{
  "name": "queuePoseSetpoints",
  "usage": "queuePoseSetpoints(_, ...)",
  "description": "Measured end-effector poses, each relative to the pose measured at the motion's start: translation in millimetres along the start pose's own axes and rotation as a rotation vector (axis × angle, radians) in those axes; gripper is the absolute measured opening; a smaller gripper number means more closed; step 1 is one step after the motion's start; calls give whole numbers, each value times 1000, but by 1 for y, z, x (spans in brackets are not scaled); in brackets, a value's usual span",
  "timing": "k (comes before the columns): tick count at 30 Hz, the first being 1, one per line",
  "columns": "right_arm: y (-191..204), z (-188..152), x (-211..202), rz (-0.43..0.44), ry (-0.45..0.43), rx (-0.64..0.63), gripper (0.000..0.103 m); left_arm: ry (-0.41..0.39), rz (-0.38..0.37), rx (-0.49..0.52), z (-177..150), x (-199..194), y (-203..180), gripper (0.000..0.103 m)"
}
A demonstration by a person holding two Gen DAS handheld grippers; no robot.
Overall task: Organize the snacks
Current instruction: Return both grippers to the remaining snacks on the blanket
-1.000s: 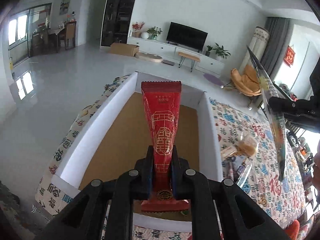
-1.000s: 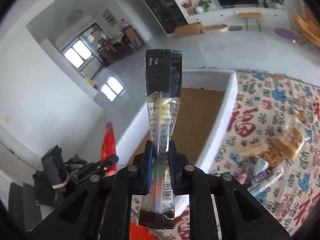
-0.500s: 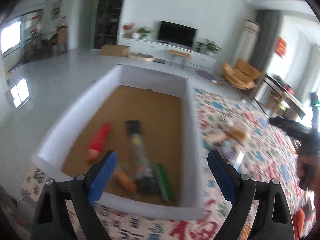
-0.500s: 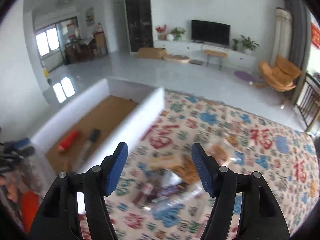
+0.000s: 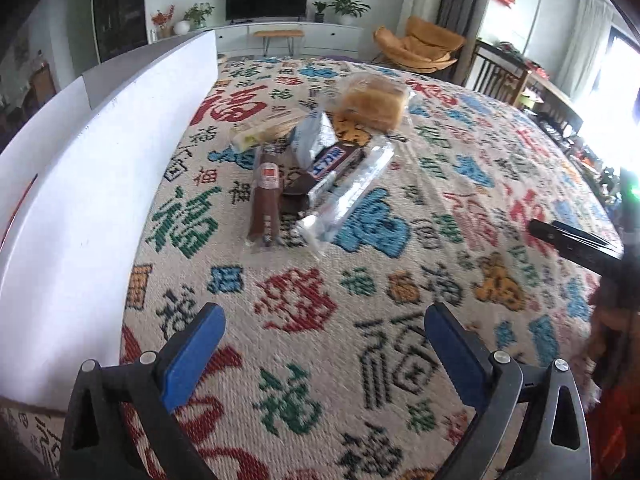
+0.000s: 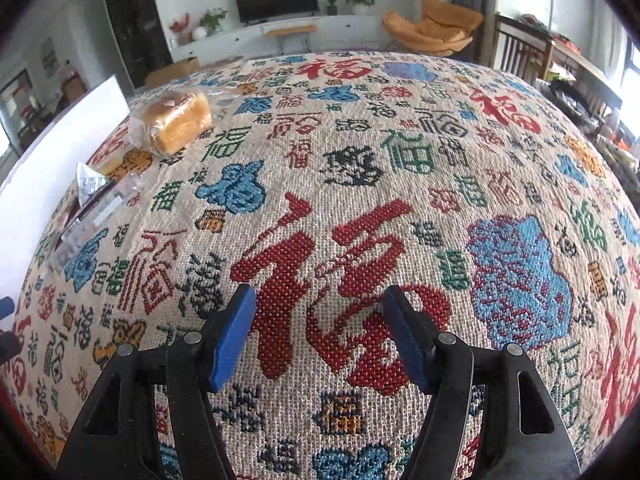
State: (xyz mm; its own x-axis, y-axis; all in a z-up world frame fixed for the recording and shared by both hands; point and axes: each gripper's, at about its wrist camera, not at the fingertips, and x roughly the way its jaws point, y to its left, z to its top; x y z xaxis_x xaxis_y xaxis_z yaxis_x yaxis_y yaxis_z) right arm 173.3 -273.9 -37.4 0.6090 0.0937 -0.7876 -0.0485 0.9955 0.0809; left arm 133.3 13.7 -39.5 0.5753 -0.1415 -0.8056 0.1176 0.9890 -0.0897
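A pile of snacks lies on the patterned cloth: a bagged bread loaf [image 5: 374, 104], a brown sausage pack [image 5: 264, 204], a long clear pack [image 5: 348, 196], a brown chocolate bar [image 5: 332, 162] and a silver pouch [image 5: 314, 138]. My left gripper [image 5: 323, 314] hovers over bare cloth on the near side of the pile, its jaws opening wide with nothing between them. My right gripper [image 6: 320, 294] stands open and empty over a big red character, well right of the pile. In its view the bread loaf [image 6: 178, 122] and the other packs [image 6: 92, 204] sit far left.
The white wall of the storage box [image 5: 92, 184] runs along the left, right beside the pile; its inside is hidden. The other gripper's black finger [image 5: 572, 242] pokes in from the right edge. The woven cloth [image 6: 460, 152] spreads wide to the right, with a wooden chair beyond it.
Both grippers let go of their packs into the box, a red one and a black-and-clear one. They opened and swung right and down, out over the cloth.
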Motion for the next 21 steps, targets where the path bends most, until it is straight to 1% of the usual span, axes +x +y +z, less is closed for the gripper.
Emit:
queuePoseSetpoints(2,2,-3,0,-9,-29,-16,71,-18,52,12,5,12,5,99)
queuePoseSetpoints(4,6,-3,1,-26,-24,-36,73,1,85,11,4,24,11,99)
queuePoseSetpoints(5,9,-5,2,-37,-22,-45,74,20,87,-1,2,32,14,100)
queuePoseSetpoints(6,10,-5,4,-47,-18,-55,76,-5,93,0,2,32,16,100)
queuePoseSetpoints(7,11,-6,4,-53,-14,-57,78,-6,100,0,2,32,17,100)
queuePoseSetpoints(11,12,-6,6,-43,-13,-50,80,-2,104,-5,2,36,18,103)
queuePoseSetpoints(14,10,-7,7,-54,-11,-49,82,-2,105,-3,1,35,18,103)
queuePoseSetpoints(21,7,-8,5,-53,-11,-45,83,-1,107,-3,2,34,17,103)
